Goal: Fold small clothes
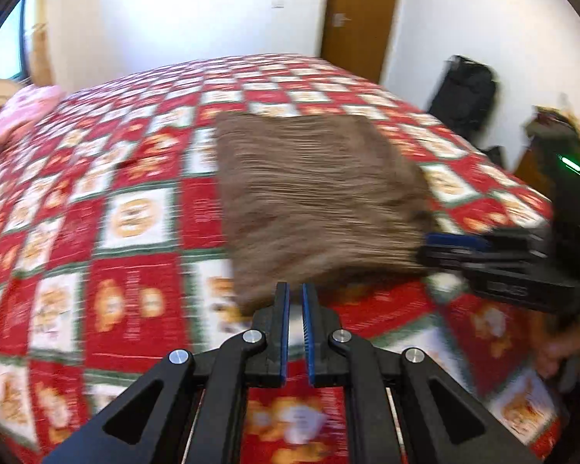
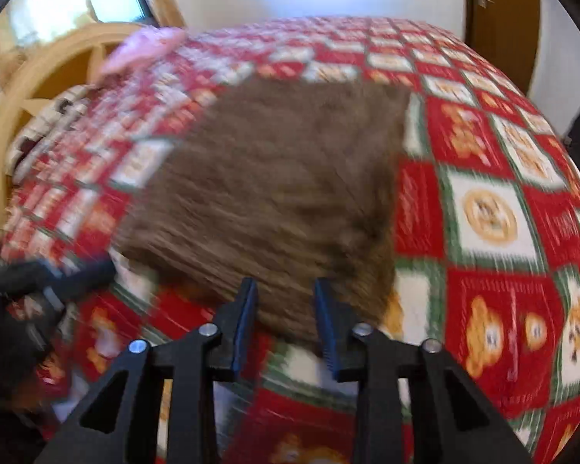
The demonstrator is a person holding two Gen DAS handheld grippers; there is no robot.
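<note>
A brown garment lies folded into a rough rectangle on the red, white and green bear-print bedspread. My left gripper sits at its near edge, jaws almost closed with a thin empty gap. My right gripper is open and empty just in front of the garment's near edge. The right gripper also shows in the left wrist view, at the garment's right edge. The left gripper shows in the right wrist view, at the garment's left corner. Both views are blurred by motion.
A pink cloth lies at the bed's far left corner, also in the right wrist view. A wooden headboard stands at the left. A wooden door and a black bag stand beyond the bed.
</note>
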